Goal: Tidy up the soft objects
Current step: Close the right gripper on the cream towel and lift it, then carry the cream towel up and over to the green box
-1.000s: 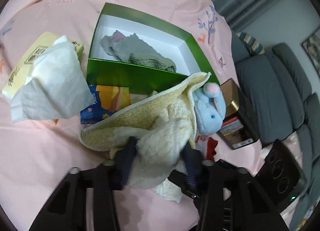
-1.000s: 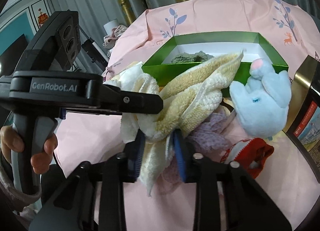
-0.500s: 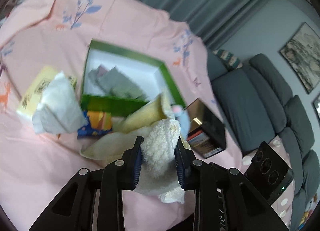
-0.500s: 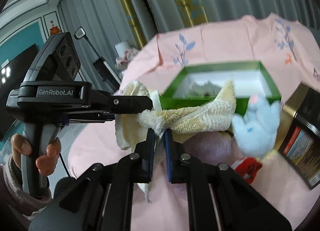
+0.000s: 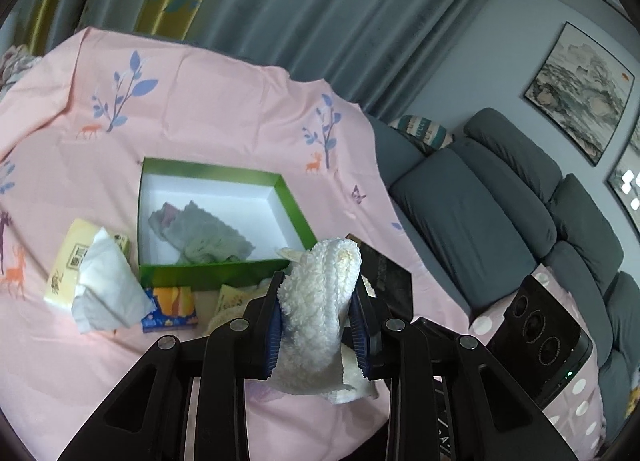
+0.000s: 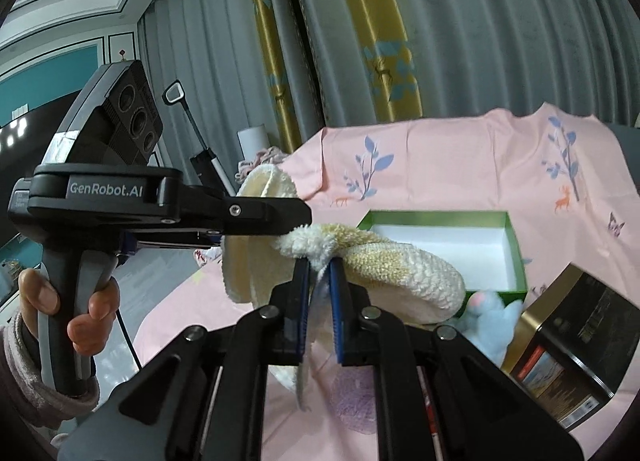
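Observation:
Both grippers hold one cream fluffy towel [image 5: 316,301] up above the pink-covered table. My left gripper [image 5: 318,303] is shut on one bunched end. My right gripper [image 6: 319,277] is shut on the other part of the towel [image 6: 400,273], which hangs between the two. The green box [image 5: 224,271] with a white inside lies below and ahead; a grey cloth [image 5: 200,235] lies in it. The box also shows in the right wrist view [image 6: 516,257]. A light blue plush toy [image 6: 492,321] lies on the table by the box.
A tissue pack [image 5: 80,261] with a tissue pulled out and a small colourful packet [image 5: 172,307] lie left of the box. A dark and gold tin [image 6: 572,341] stands right of it. A lilac knitted item [image 6: 356,397] lies below. A grey sofa [image 5: 500,213] is at the right.
Both grippers have lifted the towel well up off the table, away from the plush toy and the box. The towel is stretched between them and the right jaws have closed tighter.

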`<state>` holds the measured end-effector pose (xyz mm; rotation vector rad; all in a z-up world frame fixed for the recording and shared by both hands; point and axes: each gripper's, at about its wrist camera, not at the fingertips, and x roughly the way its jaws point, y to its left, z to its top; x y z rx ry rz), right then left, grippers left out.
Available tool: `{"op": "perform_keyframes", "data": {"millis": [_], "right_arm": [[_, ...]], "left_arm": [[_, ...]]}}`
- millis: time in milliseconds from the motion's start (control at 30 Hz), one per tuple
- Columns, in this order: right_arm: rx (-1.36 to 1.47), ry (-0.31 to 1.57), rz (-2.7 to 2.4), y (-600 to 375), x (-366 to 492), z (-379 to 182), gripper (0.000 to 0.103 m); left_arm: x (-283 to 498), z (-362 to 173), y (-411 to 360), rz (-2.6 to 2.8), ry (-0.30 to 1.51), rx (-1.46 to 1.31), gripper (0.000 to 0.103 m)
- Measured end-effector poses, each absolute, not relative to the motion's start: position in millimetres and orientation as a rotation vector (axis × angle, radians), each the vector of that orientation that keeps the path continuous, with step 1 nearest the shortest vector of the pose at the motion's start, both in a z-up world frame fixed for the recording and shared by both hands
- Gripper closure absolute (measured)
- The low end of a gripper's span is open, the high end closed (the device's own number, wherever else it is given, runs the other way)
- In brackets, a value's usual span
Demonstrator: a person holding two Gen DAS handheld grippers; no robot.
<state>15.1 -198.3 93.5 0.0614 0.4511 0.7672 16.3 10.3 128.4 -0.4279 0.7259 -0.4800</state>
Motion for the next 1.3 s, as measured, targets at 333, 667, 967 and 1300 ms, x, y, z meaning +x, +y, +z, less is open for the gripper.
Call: {"op": "perform_keyframes", "data": {"millis": [333,667,967,1300], "right_arm": [[0.037,0.364,0.734,-209.6,18.9,123.8,0.094],[0.045,0.326,0.698,-220.8,31.2,140.4,0.094],[0.04,0.332,0.681,-223.2,43.7,140.9,0.094],[0.042,0.322,0.672,-220.7,66.3,139.9,0.094]], "left_arm": [[23.3,161.8,-2.0,-0.515,0.667,-0.395,0.073],[40.7,182.6,-18.5,-0.523,0.646,-0.357,0.073],[53.8,183.9,-25.2,-0.517,0.663,-0.357,0.073],[76.2,187.6,-26.8,-0.498,0.661,-0.337,0.073]]}}
